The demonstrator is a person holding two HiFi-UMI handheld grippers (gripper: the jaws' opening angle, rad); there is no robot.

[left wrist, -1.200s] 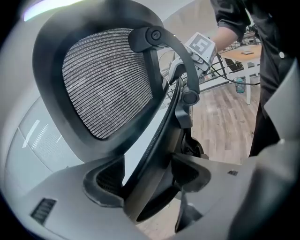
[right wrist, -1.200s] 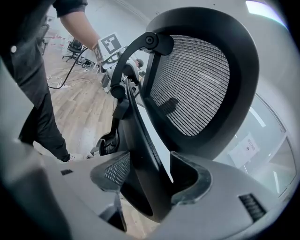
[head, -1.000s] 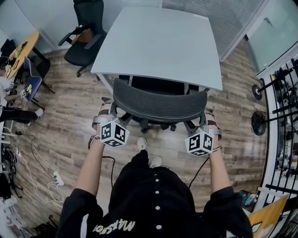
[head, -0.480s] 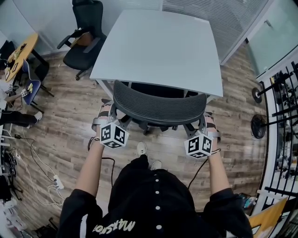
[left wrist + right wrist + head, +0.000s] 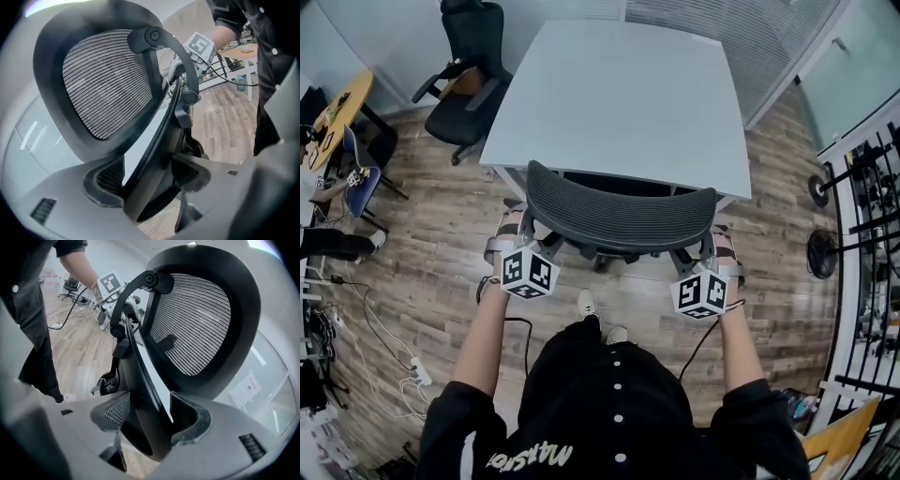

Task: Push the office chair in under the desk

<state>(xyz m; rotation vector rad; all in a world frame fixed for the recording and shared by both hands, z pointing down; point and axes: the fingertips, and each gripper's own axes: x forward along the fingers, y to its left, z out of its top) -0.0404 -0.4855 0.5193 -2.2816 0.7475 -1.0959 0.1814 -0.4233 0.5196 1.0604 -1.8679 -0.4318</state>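
The black mesh-backed office chair (image 5: 619, 217) stands at the near edge of the light grey desk (image 5: 619, 94), its seat hidden beneath the desktop and its backrest just clear of the edge. My left gripper (image 5: 512, 225) clamps the backrest's left rim; my right gripper (image 5: 718, 249) clamps the right rim. In the left gripper view the left gripper (image 5: 147, 180) is shut on the dark backrest frame (image 5: 159, 140), with the mesh (image 5: 103, 79) above. In the right gripper view the right gripper (image 5: 150, 418) likewise grips the frame (image 5: 140, 390).
A second black office chair (image 5: 464, 70) stands at the desk's far left corner. A yellow table (image 5: 333, 112) and blue chair (image 5: 361, 173) sit at the left. Cables and a power strip (image 5: 417, 370) lie on the wooden floor. A fan (image 5: 821, 248) and black rack (image 5: 872, 187) stand right.
The chair and both grippers have moved a little forward, and the backrest now sits closer to the desk's near edge. Both grips are unchanged.
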